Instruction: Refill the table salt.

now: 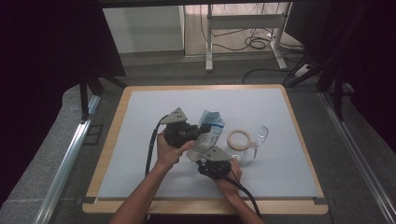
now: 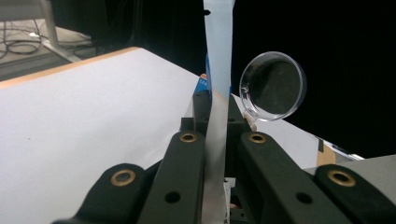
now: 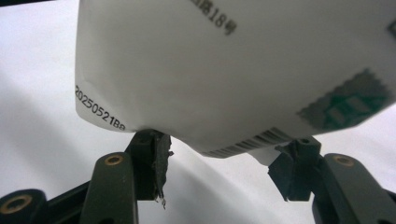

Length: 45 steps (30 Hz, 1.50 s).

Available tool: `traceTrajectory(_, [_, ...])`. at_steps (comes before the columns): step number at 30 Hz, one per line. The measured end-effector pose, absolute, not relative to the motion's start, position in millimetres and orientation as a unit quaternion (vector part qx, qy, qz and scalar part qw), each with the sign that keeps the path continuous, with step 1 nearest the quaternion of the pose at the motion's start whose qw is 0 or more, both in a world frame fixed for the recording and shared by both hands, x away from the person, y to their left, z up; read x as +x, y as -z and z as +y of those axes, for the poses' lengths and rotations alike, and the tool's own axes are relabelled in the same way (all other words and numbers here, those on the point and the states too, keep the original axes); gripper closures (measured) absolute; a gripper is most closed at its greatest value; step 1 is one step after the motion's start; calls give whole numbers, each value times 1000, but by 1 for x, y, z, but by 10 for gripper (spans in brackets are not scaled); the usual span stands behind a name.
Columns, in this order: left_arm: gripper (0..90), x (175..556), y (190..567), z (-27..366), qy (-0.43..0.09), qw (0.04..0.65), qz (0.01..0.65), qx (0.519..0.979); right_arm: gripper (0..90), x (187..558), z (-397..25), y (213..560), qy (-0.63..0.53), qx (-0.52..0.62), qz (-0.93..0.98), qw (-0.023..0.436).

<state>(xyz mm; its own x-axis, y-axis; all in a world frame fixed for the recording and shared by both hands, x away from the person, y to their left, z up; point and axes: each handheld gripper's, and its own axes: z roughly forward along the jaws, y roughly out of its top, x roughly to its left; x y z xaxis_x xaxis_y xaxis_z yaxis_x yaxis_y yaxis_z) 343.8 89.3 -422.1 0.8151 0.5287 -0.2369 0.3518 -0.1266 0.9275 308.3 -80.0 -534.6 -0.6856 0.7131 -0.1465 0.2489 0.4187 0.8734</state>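
Note:
A white pouch [image 1: 208, 132] with blue print hangs above the middle of the grey mat [image 1: 140, 135], held between both grippers. My left gripper [image 1: 198, 132] grips it from the left; in the left gripper view its jaws [image 2: 218, 136] are shut on the pouch's thin flat edge [image 2: 218, 70], seen edge-on. My right gripper [image 1: 209, 159] is under the pouch's near end. In the right gripper view the pouch's bulging bottom [image 3: 224, 74], printed with a date code and barcode, sits between the two spread pads [image 3: 156, 156] of my right gripper [image 3: 226, 149], touching both.
A tan tape ring [image 1: 238, 139] lies on the mat right of the pouch. A clear plastic cup [image 1: 258, 140] lies on its side just beyond the ring, also seen as the clear plastic cup [image 2: 273, 86]. The wooden table edge [image 1: 205, 206] frames the mat.

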Motion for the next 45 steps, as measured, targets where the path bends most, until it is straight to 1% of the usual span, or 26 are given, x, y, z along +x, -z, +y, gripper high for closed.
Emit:
traceTrajectory(6, [898, 347, 420, 81, -66, 589, 290, 751, 479, 304, -86, 534, -457, 305, 796, 254])
traceTrajectory(15, [898, 346, 419, 73, -65, 585, 283, 757, 480, 302, -91, 534, -457, 307, 795, 256])
traceTrajectory(24, [898, 337, 412, 74, -77, 591, 273, 755, 432, 307, -89, 531, -445, 303, 790, 293])
traceTrajectory(27, [898, 335, 409, 75, -76, 595, 270, 753, 429, 309, -87, 531, -445, 308, 787, 297])
traceTrajectory(30, [898, 335, 410, 74, -71, 597, 268, 753, 459, 308, -87, 531, -453, 304, 784, 294])
traceTrajectory(31, [897, 335, 410, 73, -75, 593, 267, 756, 489, 307, -87, 530, -452, 304, 784, 297])
traceTrajectory(32, [898, 335, 410, 73, -84, 587, 268, 759, 519, 306, -87, 530, -456, 301, 784, 294])
traceTrajectory(45, [896, 353, 415, 70, -73, 577, 280, 764, 567, 301, -94, 529, -470, 310, 792, 236])
